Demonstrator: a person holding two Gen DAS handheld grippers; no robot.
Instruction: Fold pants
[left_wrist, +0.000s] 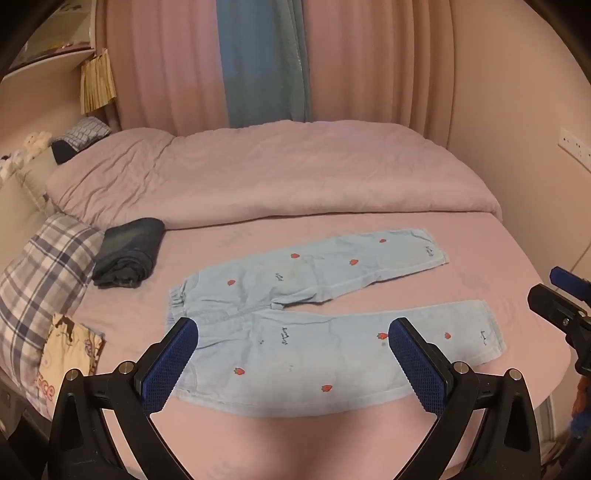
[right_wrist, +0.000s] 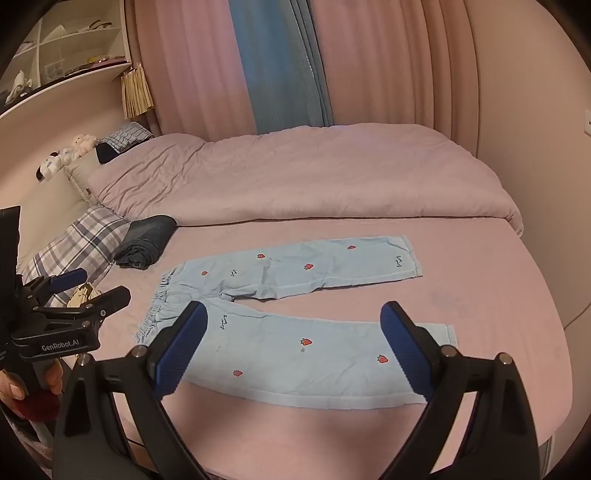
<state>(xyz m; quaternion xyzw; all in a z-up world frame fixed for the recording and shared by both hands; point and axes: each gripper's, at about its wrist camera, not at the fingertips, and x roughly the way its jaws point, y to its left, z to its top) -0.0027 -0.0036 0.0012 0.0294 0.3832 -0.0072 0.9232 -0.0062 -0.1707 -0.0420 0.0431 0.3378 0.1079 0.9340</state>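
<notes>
While both hang above the near edge of the bed (left_wrist: 517, 258), the left gripper (left_wrist: 291, 332) and the right gripper (right_wrist: 293, 314) stand spread wide with nothing between their blue pads (left_wrist: 166, 369). Beyond them the pants (left_wrist: 314, 295), light blue with strawberries, lie flat on the pink sheet, legs apart, waistband to the left. Left of the waistband sits a folded dark garment (left_wrist: 129, 254), touching a plaid pillow (left_wrist: 44, 273). A quilt (left_wrist: 277, 173) is bunched behind.

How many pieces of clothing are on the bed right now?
2. The light-blue strawberry pants lie spread flat mid-bed; a dark folded garment, probably jeans, sits beside the plaid pillow. The duvet could hide more.
</notes>
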